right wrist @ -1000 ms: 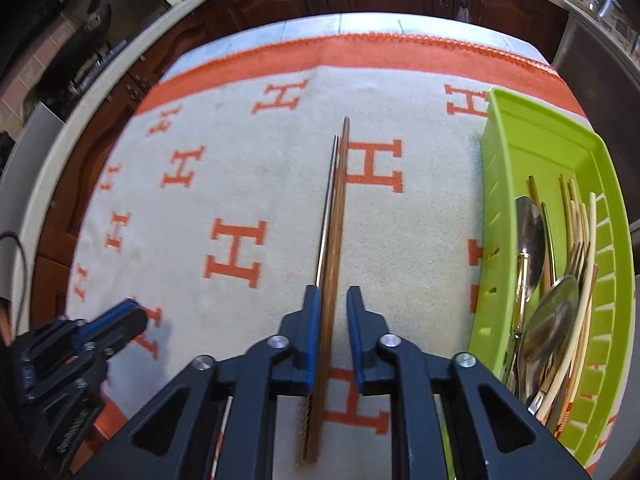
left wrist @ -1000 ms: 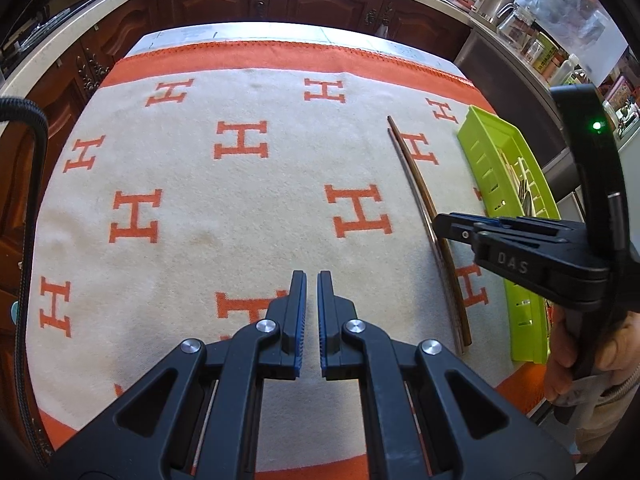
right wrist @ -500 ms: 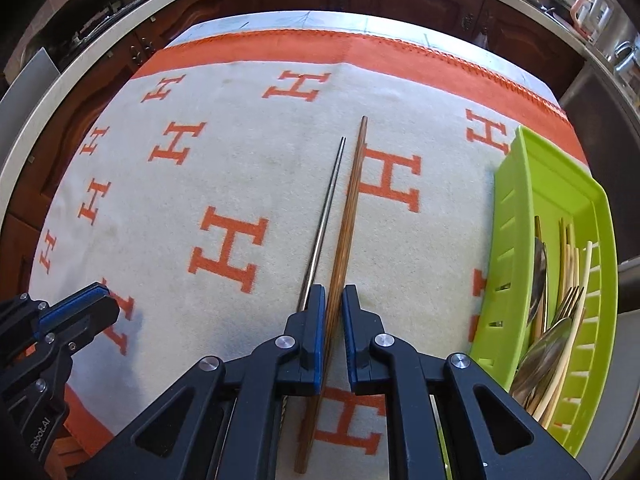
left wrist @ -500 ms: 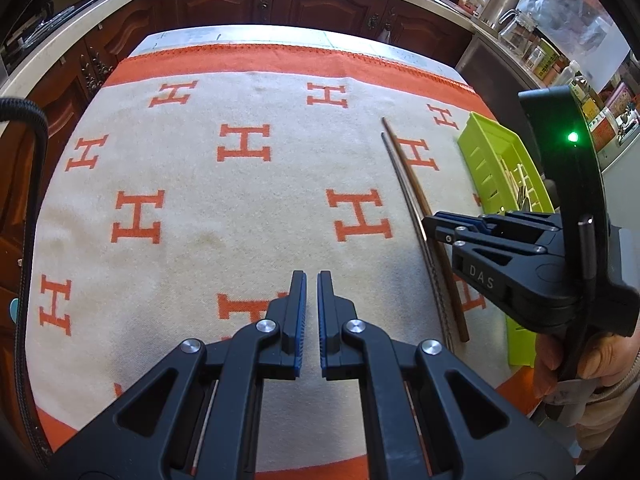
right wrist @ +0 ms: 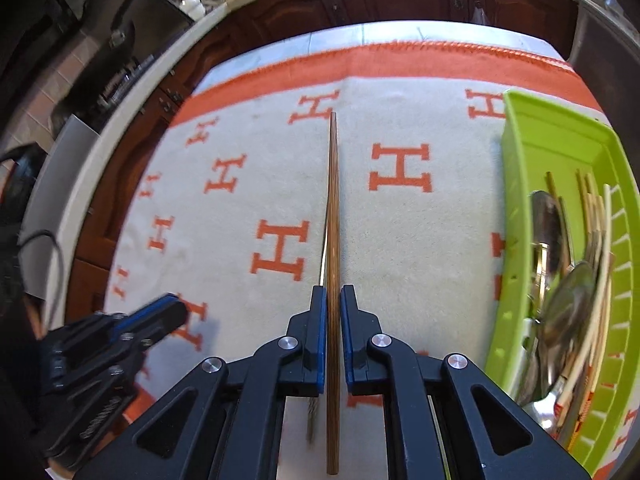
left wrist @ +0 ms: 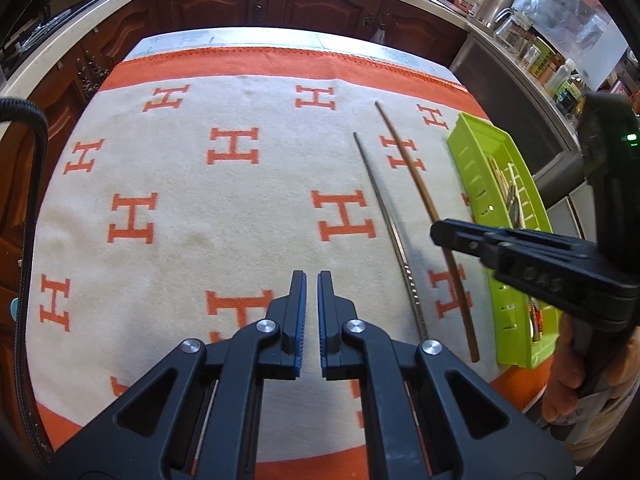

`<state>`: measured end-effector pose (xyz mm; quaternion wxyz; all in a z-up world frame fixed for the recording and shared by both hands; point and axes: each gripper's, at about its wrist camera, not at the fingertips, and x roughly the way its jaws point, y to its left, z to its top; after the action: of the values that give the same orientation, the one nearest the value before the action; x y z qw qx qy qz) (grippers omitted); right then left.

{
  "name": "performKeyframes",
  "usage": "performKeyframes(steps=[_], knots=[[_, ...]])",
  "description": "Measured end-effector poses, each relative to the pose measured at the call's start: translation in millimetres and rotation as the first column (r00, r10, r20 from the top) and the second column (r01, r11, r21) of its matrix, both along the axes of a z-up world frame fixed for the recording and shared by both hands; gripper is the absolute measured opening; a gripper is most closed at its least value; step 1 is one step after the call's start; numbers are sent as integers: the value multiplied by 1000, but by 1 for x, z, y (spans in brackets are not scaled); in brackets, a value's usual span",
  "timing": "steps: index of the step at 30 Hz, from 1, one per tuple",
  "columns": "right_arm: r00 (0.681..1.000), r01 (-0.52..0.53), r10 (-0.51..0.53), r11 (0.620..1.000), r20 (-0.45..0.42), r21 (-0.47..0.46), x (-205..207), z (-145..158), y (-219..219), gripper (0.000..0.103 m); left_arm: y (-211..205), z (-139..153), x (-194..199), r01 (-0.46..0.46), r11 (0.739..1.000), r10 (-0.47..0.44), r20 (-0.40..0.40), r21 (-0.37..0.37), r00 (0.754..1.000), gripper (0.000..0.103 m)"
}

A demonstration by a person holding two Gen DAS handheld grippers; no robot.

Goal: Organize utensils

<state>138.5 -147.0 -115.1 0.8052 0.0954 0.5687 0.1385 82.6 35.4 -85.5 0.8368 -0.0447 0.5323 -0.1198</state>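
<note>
We are keeping our left tongs [left wrist: 312, 280] pressed together on nothing, hanging over the cream blanket [left wrist: 200, 208] with its orange H marks that is covering the worktop [left wrist: 240, 36]. Our right tongs [right wrist: 333, 292] are pinching the wooden chopstick [right wrist: 333, 200], their blue pads having just been closing in on it; the stick is running straight ahead between the two fingers [right wrist: 319, 320] and sticking out behind them as well. From the left wrist view the right tongs [left wrist: 436, 234] are crossing over that same wooden chopstick [left wrist: 404, 156] about midway along its length, and whether the stick is raised off the blanket we cannot tell.

The metal chopstick [left wrist: 384, 208] is lying on the blanket just beside the wooden one, on its left, the two nearly parallel and slightly apart. In the right wrist view only a thin sliver of it is peeking out beside the wood.

The green tray [right wrist: 516, 240] is sitting at the right edge of the blanket, near the chopsticks. Inside it spoons [right wrist: 548, 216], a fork and several pale chopsticks [right wrist: 600, 232] are lying lengthwise, piled toward the near end.

A hand [left wrist: 568, 376] is gripping the handle of the right tool at the lower right.
</note>
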Motion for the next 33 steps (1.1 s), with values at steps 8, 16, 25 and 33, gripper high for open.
performKeyframes(steps=[8, 16, 25, 33], knots=[[996, 38, -45, 996, 82, 82, -28, 47, -39, 6, -25, 3, 2, 42, 996, -44, -27, -76, 999, 37], [983, 92, -113, 985, 143, 144, -55, 82, -91, 6, -59, -3, 16, 67, 995, -72, -58, -74, 996, 38], [980, 128, -150, 979, 134, 157, -76, 79, -131, 6, -97, -37, 21, 80, 994, -73, -97, 68, 993, 38], [980, 144, -165, 973, 113, 178, -82, 64, -150, 6, -105, -41, 17, 77, 984, -72, -40, 160, 997, 25]])
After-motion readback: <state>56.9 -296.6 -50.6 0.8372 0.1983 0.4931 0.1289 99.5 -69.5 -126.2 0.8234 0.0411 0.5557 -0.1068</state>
